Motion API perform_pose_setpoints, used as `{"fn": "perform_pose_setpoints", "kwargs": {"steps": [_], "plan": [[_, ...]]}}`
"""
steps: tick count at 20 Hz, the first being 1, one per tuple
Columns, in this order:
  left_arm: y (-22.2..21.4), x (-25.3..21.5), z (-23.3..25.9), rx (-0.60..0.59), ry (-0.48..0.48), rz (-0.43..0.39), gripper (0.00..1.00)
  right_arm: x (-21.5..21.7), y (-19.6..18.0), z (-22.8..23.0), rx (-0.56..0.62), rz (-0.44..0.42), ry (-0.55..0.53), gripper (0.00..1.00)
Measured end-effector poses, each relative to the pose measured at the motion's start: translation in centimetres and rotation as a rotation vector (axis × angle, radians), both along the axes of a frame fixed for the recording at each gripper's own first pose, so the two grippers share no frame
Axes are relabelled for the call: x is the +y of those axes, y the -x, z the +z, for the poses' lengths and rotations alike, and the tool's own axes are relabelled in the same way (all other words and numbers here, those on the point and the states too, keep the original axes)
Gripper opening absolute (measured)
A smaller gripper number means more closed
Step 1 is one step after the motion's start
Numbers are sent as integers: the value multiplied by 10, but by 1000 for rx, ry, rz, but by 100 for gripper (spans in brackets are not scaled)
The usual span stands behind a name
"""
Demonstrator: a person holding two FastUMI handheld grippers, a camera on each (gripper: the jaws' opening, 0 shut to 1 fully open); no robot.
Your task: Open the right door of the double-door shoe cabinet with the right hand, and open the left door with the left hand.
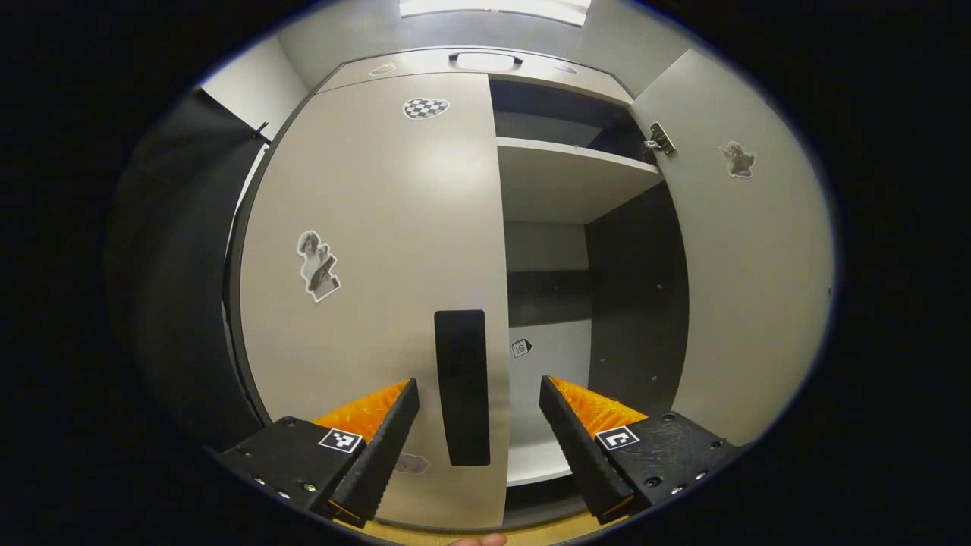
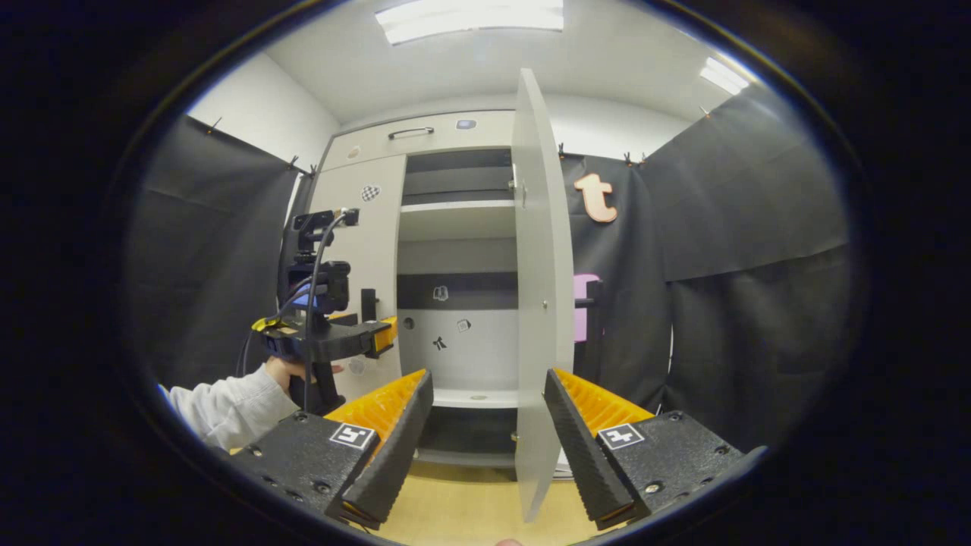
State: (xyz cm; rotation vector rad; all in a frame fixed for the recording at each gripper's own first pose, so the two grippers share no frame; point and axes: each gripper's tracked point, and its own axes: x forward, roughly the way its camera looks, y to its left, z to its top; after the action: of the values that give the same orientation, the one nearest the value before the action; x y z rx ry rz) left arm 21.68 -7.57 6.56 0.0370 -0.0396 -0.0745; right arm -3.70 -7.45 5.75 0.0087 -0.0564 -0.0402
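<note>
The shoe cabinet's left door (image 1: 379,250) is closed, and its black vertical handle (image 1: 461,387) is near the inner edge. My left gripper (image 1: 478,383) is open close in front of it, with a finger on each side of the handle in the left gripper view; I cannot tell whether they touch it. The right door (image 1: 758,288) stands swung wide open. The right gripper view shows that door edge-on (image 2: 540,303) in front of my open right gripper (image 2: 485,375), which holds nothing. In that view the left gripper (image 2: 379,334), held by a hand (image 2: 284,371), is at the left door (image 2: 372,250).
Inside the cabinet are pale shelves (image 1: 561,178) and a dark side wall (image 1: 637,303). A top panel with a bar handle (image 2: 413,133) runs above the doors. Black cloth (image 2: 743,303) hangs on both sides. The floor (image 2: 470,508) is light wood.
</note>
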Motion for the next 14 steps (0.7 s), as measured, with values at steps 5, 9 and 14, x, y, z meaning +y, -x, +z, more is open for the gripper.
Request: {"fn": "perform_pose_setpoints", "kwargs": {"steps": [5, 9, 14], "plan": [[-15, 6, -7, 30, 5, 16, 96, 4, -11, -5, 16, 13, 4, 92], [-16, 9, -8, 26, -1, 36, 94, 10, -17, -7, 20, 25, 12, 92], [-18, 11, -8, 20, -13, 57, 89, 19, -26, -13, 31, 46, 17, 92]]}}
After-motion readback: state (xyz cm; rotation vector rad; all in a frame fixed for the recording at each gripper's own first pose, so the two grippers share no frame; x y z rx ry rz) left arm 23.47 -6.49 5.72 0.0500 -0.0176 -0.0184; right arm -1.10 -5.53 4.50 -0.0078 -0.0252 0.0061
